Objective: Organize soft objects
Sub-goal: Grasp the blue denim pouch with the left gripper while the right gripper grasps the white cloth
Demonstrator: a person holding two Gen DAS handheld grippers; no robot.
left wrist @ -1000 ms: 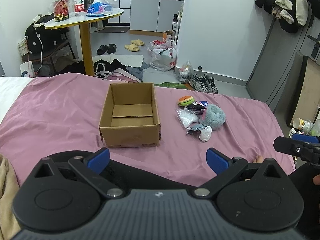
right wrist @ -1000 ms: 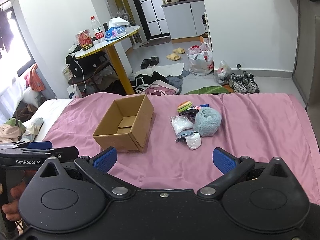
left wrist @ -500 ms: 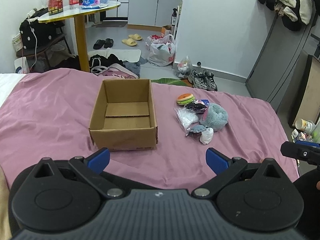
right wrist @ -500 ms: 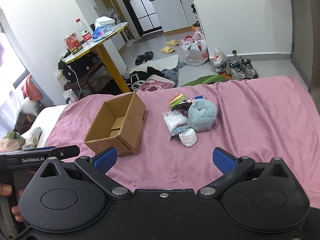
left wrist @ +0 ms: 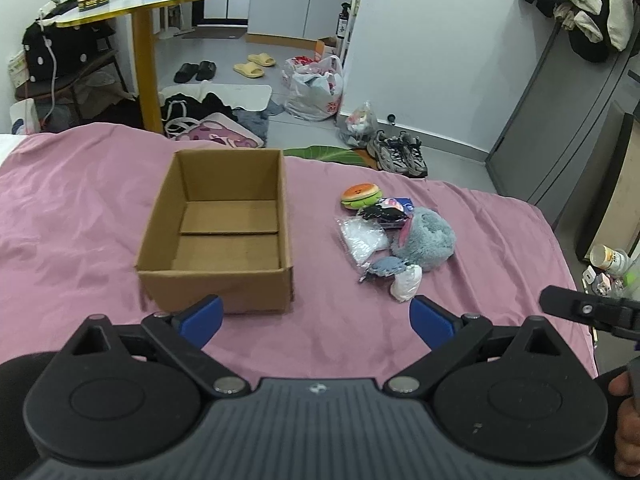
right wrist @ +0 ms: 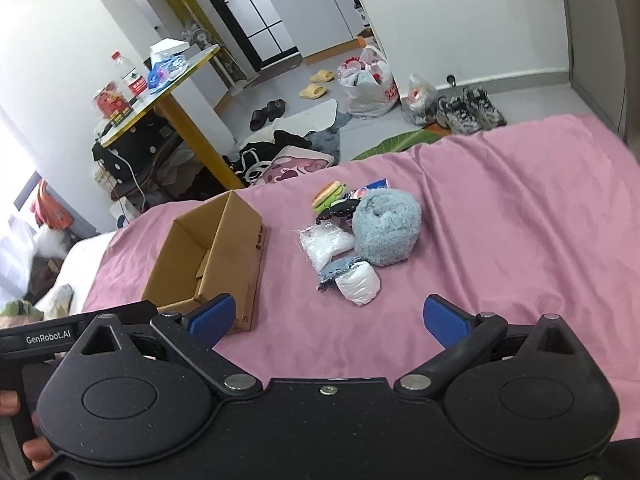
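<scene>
Left wrist — cardboard box (left wrist: 224, 236) empty

box (left wrist: 224, 280): matt brown cardboard, plain | sheet (left wrist: 80, 216): pink cloth, creased, matt | plush (left wrist: 428, 240): blue-grey, fuzzy pile | bag (left wrist: 362, 236): clear glossy plastic film | burger toy (left wrist: 360, 195): smooth, slight sheen | left gripper (left wrist: 316, 318): matt black plastic, blue pads, metal pivots | right gripper (right wrist: 328, 316): same finish, blue pads ribbed

One open brown cardboard box (left wrist: 216, 236) sits on the pink bedsheet (left wrist: 80, 216). Beside it lie one fluffy blue-grey plush ball (left wrist: 426, 240), one burger-shaped soft toy (left wrist: 360, 195) and one white rolled bundle (left wrist: 406, 282).
</scene>
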